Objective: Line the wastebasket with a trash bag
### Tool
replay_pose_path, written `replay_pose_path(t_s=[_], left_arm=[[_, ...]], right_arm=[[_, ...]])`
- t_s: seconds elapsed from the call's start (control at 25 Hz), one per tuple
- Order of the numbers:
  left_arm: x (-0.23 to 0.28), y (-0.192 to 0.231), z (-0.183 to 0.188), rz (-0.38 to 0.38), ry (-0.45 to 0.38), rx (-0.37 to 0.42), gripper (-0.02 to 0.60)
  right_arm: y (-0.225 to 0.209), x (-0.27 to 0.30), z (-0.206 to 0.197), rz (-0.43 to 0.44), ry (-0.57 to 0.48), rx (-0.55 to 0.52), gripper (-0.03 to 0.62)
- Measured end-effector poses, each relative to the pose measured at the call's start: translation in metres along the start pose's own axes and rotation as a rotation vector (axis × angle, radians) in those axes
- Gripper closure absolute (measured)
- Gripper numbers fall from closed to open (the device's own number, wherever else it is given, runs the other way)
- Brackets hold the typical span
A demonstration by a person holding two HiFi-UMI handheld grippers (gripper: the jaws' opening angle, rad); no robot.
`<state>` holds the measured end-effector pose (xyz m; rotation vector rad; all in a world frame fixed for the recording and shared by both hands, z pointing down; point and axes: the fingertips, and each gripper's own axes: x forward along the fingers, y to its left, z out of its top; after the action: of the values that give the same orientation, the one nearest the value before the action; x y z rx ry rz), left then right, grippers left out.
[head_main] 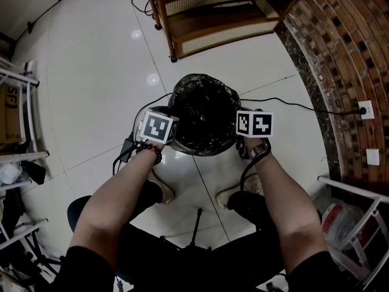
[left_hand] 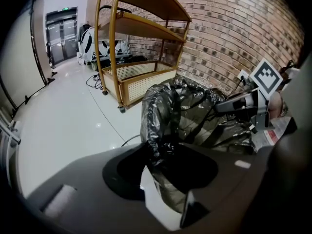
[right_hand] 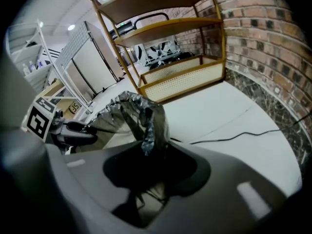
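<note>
A wastebasket (head_main: 203,115) stands on the white floor in front of my feet, with a crinkled black trash bag (head_main: 200,105) lying in and over its mouth. My left gripper (head_main: 173,134) is at the basket's left rim and my right gripper (head_main: 241,136) at its right rim, both pointing steeply down. In the left gripper view a bunched fold of the trash bag (left_hand: 158,126) runs down between the jaws of the left gripper (left_hand: 170,204), which stand apart. In the right gripper view a twisted strip of bag (right_hand: 146,123) drops into the gap of the right gripper (right_hand: 146,199), with little film between its jaws.
A wooden shelf unit (head_main: 213,11) stands just behind the basket. A curved brick wall (head_main: 346,53) with an outlet (head_main: 365,109) is at the right. A black cable (head_main: 292,105) crosses the floor, a power adapter (head_main: 127,146) lies left of the basket, and white racks (head_main: 18,90) stand far left.
</note>
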<state>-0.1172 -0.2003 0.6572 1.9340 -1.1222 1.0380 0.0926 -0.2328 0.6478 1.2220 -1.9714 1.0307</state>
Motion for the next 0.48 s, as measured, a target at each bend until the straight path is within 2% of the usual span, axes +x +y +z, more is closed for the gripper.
replay_pose_path(t_s=[0.16, 0.48], left_arm=[[0.0026, -0.0047, 0.0034, -0.021, -0.014, -0.002, 0.426], [0.0038, -0.0069, 0.0046, -0.02, -0.009, -0.003, 0.453]], right_arm=[[0.0019, 0.0016, 0.0005, 0.013, -0.007, 0.01, 0.505], [0.0041, 0.0024, 0.0022, 0.018, -0.02, 0.017, 0.56]])
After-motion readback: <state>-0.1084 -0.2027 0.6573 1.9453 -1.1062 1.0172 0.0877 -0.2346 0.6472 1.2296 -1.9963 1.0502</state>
